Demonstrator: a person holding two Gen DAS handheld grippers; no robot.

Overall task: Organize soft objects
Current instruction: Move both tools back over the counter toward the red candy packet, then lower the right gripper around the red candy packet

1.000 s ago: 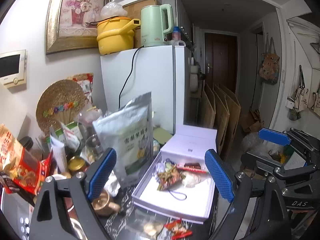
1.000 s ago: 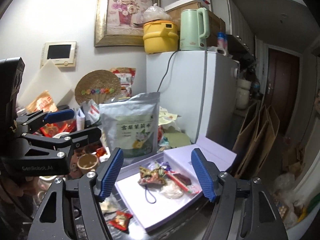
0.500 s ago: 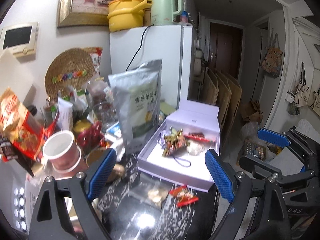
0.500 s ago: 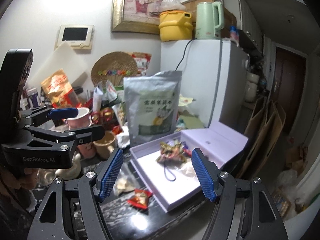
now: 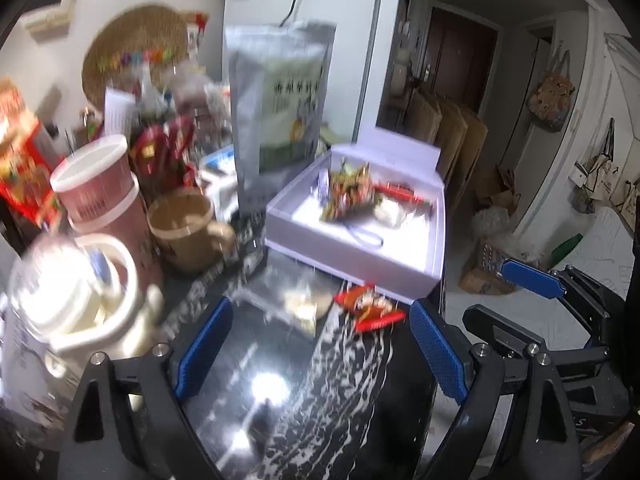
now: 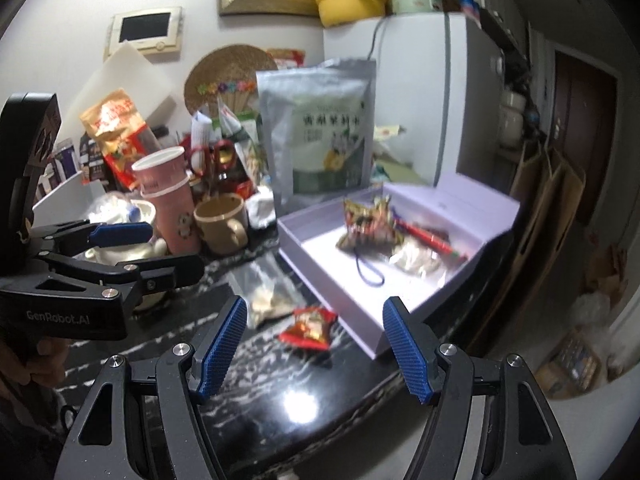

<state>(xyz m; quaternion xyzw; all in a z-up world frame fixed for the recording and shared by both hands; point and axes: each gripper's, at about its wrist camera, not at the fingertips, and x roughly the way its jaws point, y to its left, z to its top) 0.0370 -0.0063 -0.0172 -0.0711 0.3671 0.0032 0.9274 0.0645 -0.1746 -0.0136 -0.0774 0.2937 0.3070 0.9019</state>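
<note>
while both grippers hang wide and empty, the red snack packet (image 6: 309,325) lies on the dark countertop (image 6: 280,392) just before the white box (image 6: 320,264), nearer the right gripper (image 6: 314,350) than the left gripper (image 5: 320,344).

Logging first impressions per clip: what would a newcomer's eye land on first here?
The open white box at the counter's edge, holding a patterned pouch and wrappers. Behind it stands a tall silver bag. On the dark counter in front lie a red snack packet and a clear packet.
</note>
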